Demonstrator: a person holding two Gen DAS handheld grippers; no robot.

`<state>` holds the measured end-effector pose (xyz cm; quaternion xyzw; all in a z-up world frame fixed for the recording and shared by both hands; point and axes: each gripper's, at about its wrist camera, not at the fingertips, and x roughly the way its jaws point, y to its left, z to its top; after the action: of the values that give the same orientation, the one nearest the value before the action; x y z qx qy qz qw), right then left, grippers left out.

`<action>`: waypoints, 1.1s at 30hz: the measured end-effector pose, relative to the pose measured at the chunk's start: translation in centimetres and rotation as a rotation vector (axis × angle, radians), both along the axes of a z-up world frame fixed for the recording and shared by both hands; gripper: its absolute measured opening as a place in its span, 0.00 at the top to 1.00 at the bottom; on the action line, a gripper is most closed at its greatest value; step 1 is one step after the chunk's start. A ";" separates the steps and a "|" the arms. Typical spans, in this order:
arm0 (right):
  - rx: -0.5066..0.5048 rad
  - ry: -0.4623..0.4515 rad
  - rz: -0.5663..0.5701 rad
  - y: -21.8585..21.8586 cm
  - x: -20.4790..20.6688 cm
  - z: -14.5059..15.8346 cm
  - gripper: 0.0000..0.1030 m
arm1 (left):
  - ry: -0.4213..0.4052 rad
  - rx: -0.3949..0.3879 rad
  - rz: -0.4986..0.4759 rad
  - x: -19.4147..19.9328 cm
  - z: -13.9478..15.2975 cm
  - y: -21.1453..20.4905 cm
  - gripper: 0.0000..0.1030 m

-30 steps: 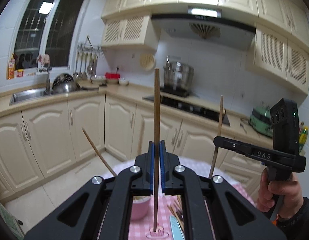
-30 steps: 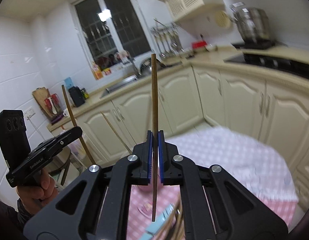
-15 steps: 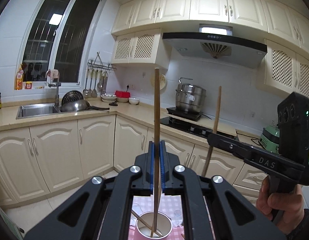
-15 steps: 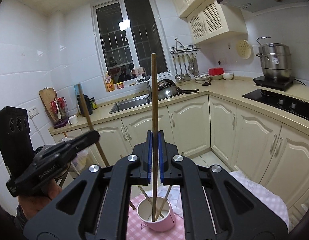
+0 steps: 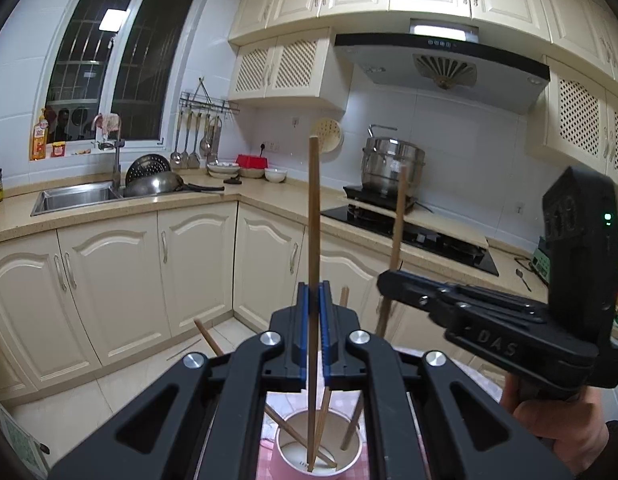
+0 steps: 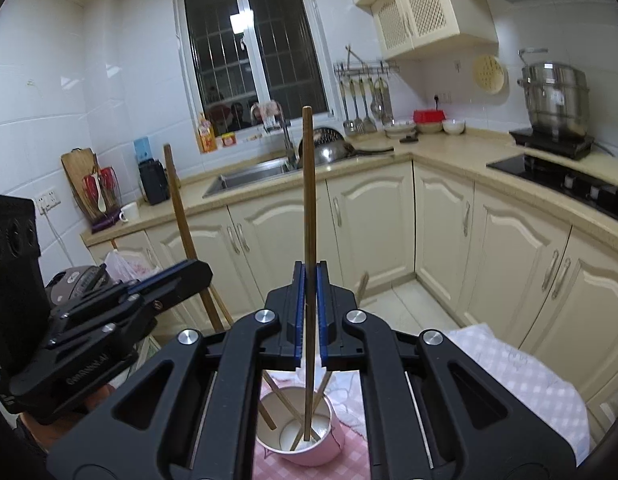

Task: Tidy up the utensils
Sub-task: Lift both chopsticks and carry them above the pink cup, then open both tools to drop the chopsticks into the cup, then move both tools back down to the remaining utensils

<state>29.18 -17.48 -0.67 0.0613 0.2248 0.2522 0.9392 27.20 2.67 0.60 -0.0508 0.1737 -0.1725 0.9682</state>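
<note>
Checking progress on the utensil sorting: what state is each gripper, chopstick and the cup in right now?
Left gripper: shut on a chopstick.
Left chopstick: upright, lower end inside the cup.
Right gripper: shut on a chopstick.
Right chopstick: upright, tip down in the cup.
Pink cup: upright on the checked cloth, holding other chopsticks leaning inside.

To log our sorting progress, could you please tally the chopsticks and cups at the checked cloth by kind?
Chopsticks: 4 (left-held chopstick in the left gripper, right-held chopstick in the right gripper, loose chopsticks leaning in the cup)
Pink cup: 1
Total: 5
</note>
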 end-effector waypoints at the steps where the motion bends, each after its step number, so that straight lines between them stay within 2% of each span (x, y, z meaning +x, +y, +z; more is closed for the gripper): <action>1: 0.006 0.019 0.006 -0.1 0.2 -0.3 0.93 | 0.009 0.009 -0.001 0.1 -0.2 -0.1 0.94; 2: 0.016 0.037 0.007 -0.4 0.3 -0.5 0.90 | 0.022 0.017 -0.004 0.1 -0.6 -0.2 0.92; 3: 0.024 0.048 -0.004 -0.9 0.2 -0.7 0.71 | 0.032 0.020 -0.009 0.1 -0.8 -0.2 0.88; 4: 0.028 0.046 -0.019 -1.2 0.0 -0.7 0.51 | 0.039 0.020 -0.010 0.0 -1.1 -0.2 0.70; 5: 0.037 0.026 -0.051 -1.9 -0.5 -0.7 0.18 | 0.036 0.014 -0.003 -0.3 -1.2 0.0 0.51; 8: 0.074 0.028 -0.069 -3.8 -1.3 -0.5 0.18 | 0.023 0.005 0.013 -1.0 -1.3 0.4 0.29; 11: 0.098 0.043 -0.106 -5.7 -2.1 -0.4 0.09 | 0.013 0.029 0.031 -2.0 -1.2 0.3 0.14; 14: 0.101 0.061 -0.142 -7.2 -3.0 -0.4 0.07 | 0.005 0.063 0.033 -3.1 -1.0 -0.2 0.09; 21: 0.082 0.128 -0.191 -9.7 -4.3 -1.1 0.06 | 0.041 0.131 0.035 -4.8 -1.2 -1.7 0.08; 33: 0.019 0.248 -0.217 -11.6 -6.8 -3.3 0.06 | 0.126 0.162 -0.001 -6.4 -3.2 -3.1 0.08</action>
<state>22.35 -29.06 -4.00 0.1245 0.3289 0.1420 0.9253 20.78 -0.44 -2.62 0.0169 0.2476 -0.1550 0.9562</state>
